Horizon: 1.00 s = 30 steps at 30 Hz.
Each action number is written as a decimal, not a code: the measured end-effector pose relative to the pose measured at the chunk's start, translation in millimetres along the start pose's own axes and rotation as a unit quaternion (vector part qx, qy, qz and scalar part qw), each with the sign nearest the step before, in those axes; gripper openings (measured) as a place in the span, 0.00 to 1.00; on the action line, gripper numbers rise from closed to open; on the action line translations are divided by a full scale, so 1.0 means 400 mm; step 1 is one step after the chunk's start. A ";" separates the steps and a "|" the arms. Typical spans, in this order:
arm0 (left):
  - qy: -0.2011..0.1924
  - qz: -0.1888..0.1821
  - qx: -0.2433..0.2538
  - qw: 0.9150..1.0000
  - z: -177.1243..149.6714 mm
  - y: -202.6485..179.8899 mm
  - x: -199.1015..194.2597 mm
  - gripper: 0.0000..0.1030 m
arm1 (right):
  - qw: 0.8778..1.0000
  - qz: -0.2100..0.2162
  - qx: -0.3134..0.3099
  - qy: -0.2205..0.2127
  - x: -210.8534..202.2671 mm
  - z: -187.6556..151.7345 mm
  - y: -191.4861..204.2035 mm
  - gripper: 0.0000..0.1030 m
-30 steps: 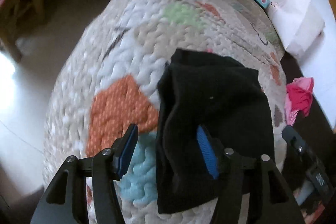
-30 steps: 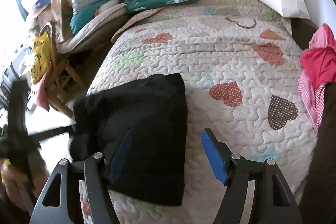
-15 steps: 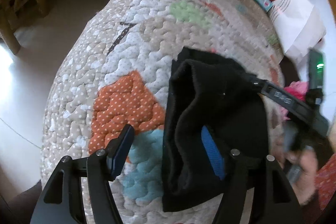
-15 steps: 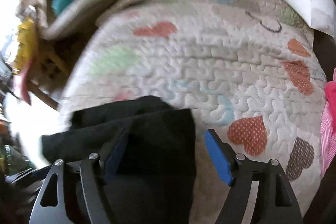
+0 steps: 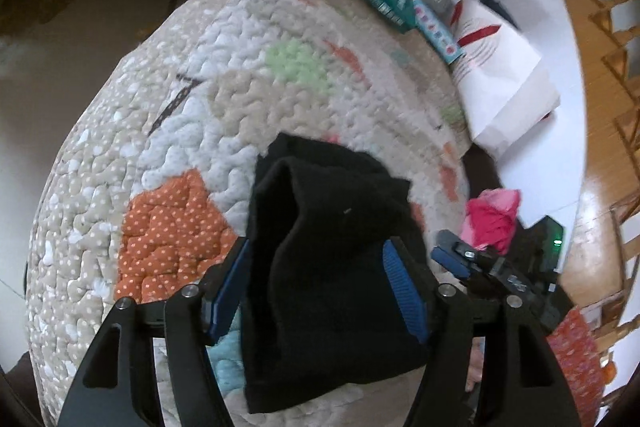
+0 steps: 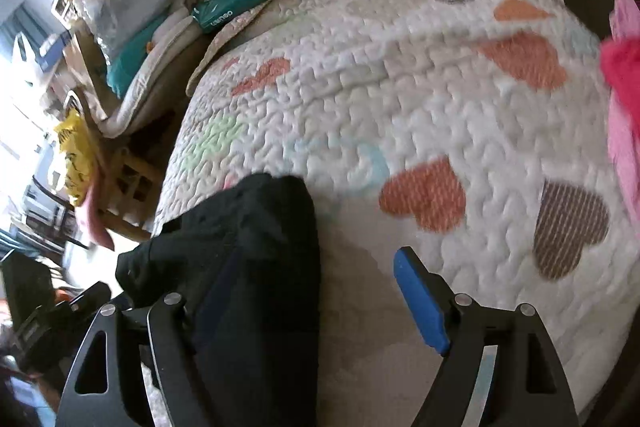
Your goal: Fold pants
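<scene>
While pants (image 5: 332, 267) lie folded on quilt (image 5: 240, 107) | left claw (image 5: 320, 291) straddles, unclamped | right claw (image 6: 316, 303) just widened, empty

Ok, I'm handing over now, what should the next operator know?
Left gripper: open, jaws astride the folded black pants, not clamped; it has just been opening.
Right gripper: open, has just been opening, over the bundle's right edge, one finger over cloth, the other over the quilt.
Done: pants lie folded in a compact bundle near the quilt's edge.
Left: probably only tidying or a final fold.

Two close wrist views angled down, sharing black pants (image 5: 332, 267) (image 6: 256, 267)
</scene>
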<state>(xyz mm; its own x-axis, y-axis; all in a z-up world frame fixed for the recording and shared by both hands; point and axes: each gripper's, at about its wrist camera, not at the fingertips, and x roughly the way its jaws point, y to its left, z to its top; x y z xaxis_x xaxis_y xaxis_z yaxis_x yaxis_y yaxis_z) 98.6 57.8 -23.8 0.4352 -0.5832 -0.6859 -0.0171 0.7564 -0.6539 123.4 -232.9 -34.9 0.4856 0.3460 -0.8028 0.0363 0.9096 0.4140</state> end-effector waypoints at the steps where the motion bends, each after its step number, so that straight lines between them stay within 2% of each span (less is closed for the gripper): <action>1: 0.007 0.007 -0.001 1.000 -0.003 0.007 0.011 0.65 | 1.000 0.009 0.006 0.004 0.005 -0.009 -0.004 0.82; 4: 0.047 0.033 -0.004 0.998 -0.013 0.024 0.053 0.65 | 0.999 0.030 0.019 0.019 0.027 -0.030 -0.010 0.82; 6: 0.046 0.037 0.001 0.998 -0.019 0.024 0.060 0.65 | 0.998 0.043 0.025 0.029 0.044 -0.037 -0.009 0.82; 10: 0.053 0.028 0.029 0.998 -0.018 -0.005 0.085 0.85 | 0.997 0.053 0.024 0.043 0.076 -0.045 0.000 0.83; 12: 0.050 0.022 0.046 0.997 -0.020 -0.022 0.101 0.86 | 0.996 0.065 0.033 0.048 0.096 -0.043 0.000 0.84; 13: 0.047 0.024 0.056 0.997 -0.023 -0.030 0.104 0.84 | 0.995 0.074 0.041 0.048 0.106 -0.041 -0.001 0.84; 14: 0.044 0.023 0.062 0.997 -0.024 -0.038 0.106 0.68 | 0.994 0.085 0.050 0.049 0.116 -0.039 -0.002 0.85; 15: 0.048 0.024 0.067 0.996 -0.025 -0.044 0.111 0.60 | 0.992 0.099 0.059 0.051 0.127 -0.036 -0.003 0.87; 16: 0.052 0.024 0.068 0.996 -0.023 -0.045 0.113 0.46 | 0.991 0.106 0.066 0.050 0.136 -0.032 -0.003 0.88; 17: 0.053 0.018 0.064 0.996 -0.019 -0.044 0.113 0.40 | 0.990 0.111 0.068 0.048 0.139 -0.030 -0.001 0.88; 20: 0.050 0.004 0.046 0.998 -0.016 -0.030 0.101 0.31 | 0.985 0.144 0.075 0.060 0.151 -0.023 0.008 0.85; 22: 0.045 0.006 0.047 0.998 -0.018 -0.033 0.093 0.30 | 0.985 0.144 0.068 0.063 0.144 -0.021 0.020 0.74; 23: 0.043 0.008 0.050 0.998 -0.019 -0.037 0.089 0.29 | 0.986 0.143 0.060 0.064 0.137 -0.021 0.027 0.62; 24: 0.040 0.010 0.054 0.998 -0.021 -0.044 0.086 0.29 | 0.986 0.143 0.057 0.064 0.130 -0.021 0.031 0.54; 27: 0.031 0.014 0.065 0.997 -0.023 -0.060 0.073 0.28 | 0.985 0.150 0.058 0.059 0.104 -0.016 0.034 0.43; 30: 0.026 0.018 0.073 0.997 -0.012 -0.075 0.066 0.28 | 0.985 0.158 0.050 0.050 0.078 -0.003 0.046 0.38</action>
<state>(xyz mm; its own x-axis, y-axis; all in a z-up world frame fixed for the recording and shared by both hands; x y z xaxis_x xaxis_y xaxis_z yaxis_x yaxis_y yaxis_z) 106.2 18.2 -23.9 0.3898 -0.5669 -0.7257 0.1013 0.8097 -0.5780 138.3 -204.9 -52.7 0.3978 0.6339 -0.6633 -0.0136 0.7270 0.6865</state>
